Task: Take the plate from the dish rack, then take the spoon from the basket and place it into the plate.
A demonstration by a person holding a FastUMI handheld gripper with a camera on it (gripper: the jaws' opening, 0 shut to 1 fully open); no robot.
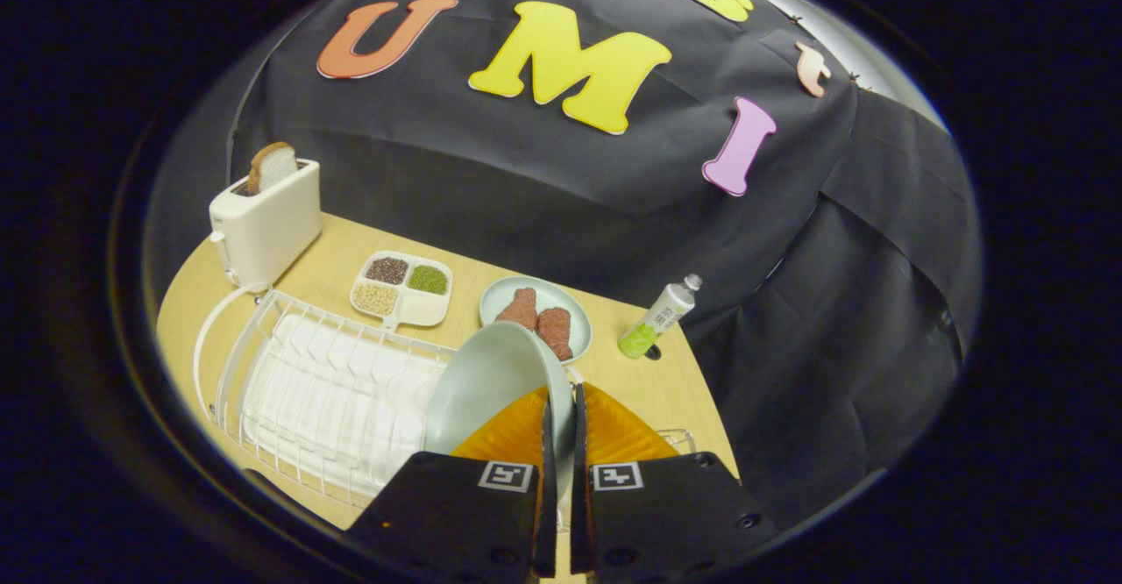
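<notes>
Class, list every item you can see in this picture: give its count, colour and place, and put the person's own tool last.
Plate: one, pale green, on edge, rim between the fingers, above the rack.
Dish rack: one, white wire, beside the fingers on the table.
Toaster: one, white, bread slice in it, beyond the rack.
Divided tray: one, white, with dark, green and pale grains, beyond the rack.
Second plate: one, pale green, holding two brown pieces, beyond the fingers.
Bottle: one, clear with green, beside that plate.
Table: one, light wood.
Gripper: one, shut on the plate.
</notes>
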